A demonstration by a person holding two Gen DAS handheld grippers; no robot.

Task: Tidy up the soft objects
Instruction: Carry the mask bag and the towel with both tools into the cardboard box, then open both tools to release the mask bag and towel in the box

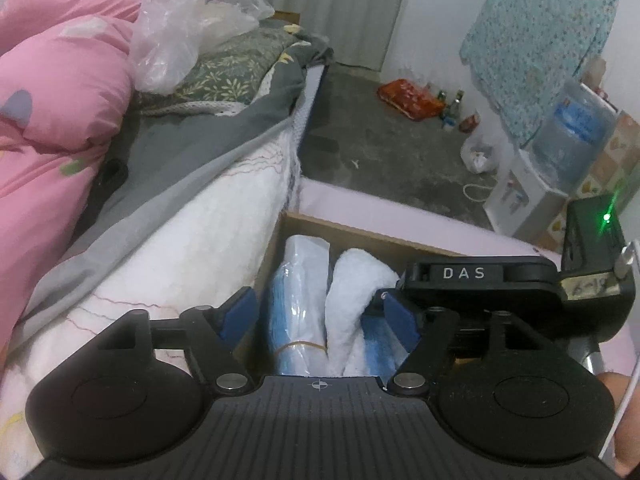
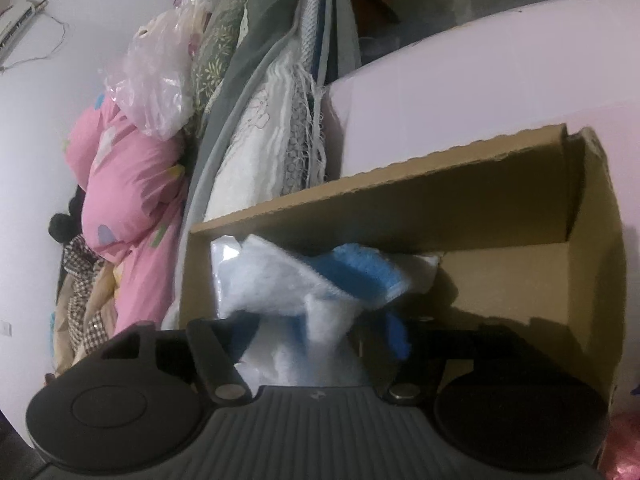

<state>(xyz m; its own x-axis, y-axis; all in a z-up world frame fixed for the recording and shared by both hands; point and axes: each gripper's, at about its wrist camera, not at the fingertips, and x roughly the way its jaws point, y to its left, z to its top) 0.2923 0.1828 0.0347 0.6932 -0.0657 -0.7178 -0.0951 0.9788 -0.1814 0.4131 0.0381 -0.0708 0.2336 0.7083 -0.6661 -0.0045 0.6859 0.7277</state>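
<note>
A: Where is the towel [image 2: 304, 292] now?

B: It is inside the box [image 2: 400, 196], at the end near the bed [image 1: 160, 248]. It is white and blue, crumpled, and it leans against a wrapped bundle [image 1: 298, 300] with a rubber band around it.

A: And the two grippers?

B: The left gripper [image 1: 320, 314] hovers above the box with its fingers [image 1: 240, 312] spread apart, holding nothing. The right gripper [image 2: 316, 332] reaches into the box, and the towel lies between its fingers. I think it grips the cloth, but the fingertips are dark and partly hidden (the light is poor there), so I cannot tell for sure.

A: How will the towel behave?

B: It should be light and very soft, not fragile at all. It will sag and fold when lifted, and loose corners can catch on the box wall. The terry surface is not slippery, so a pinch holds well.

A: Where to take it?

B: At a thick fold near the middle, where several layers come together, not at a thin edge. The bundle beside it looks more slippery, because of its plastic wrap.
</note>
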